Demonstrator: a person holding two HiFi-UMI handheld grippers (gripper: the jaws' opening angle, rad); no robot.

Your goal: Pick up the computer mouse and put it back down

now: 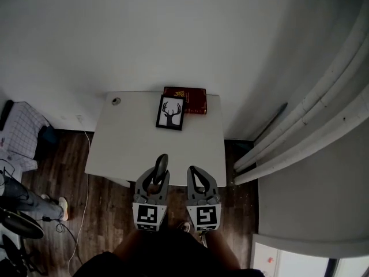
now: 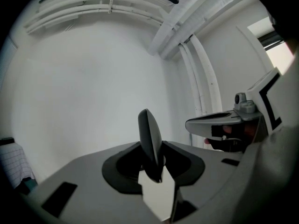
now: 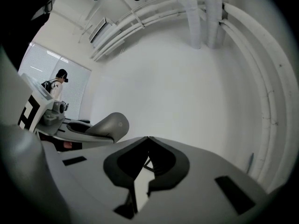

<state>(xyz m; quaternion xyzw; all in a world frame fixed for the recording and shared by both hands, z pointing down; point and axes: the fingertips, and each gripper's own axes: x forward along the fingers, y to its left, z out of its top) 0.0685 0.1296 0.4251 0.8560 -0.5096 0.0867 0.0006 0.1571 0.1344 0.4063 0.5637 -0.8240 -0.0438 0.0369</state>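
Pinching the computer mouse [image 2: 150, 141] on edge, left gripper [image 1: 158, 176] jaws; right gripper [image 3: 148, 139] jaws together, empty

The smooth dark grey computer mouse [image 2: 149, 136] stands up on its thin edge, pinched between the left gripper's [image 1: 157, 178] jaws, up in the air.

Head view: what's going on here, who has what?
A person stands at the near edge of a white table with a gripper in each hand. The left gripper is shut on a dark mouse, held on edge in the air and not yet put back down. The right gripper is shut and empty beside it. A deer picture and a red book lie at the table's far edge, away from both grippers.
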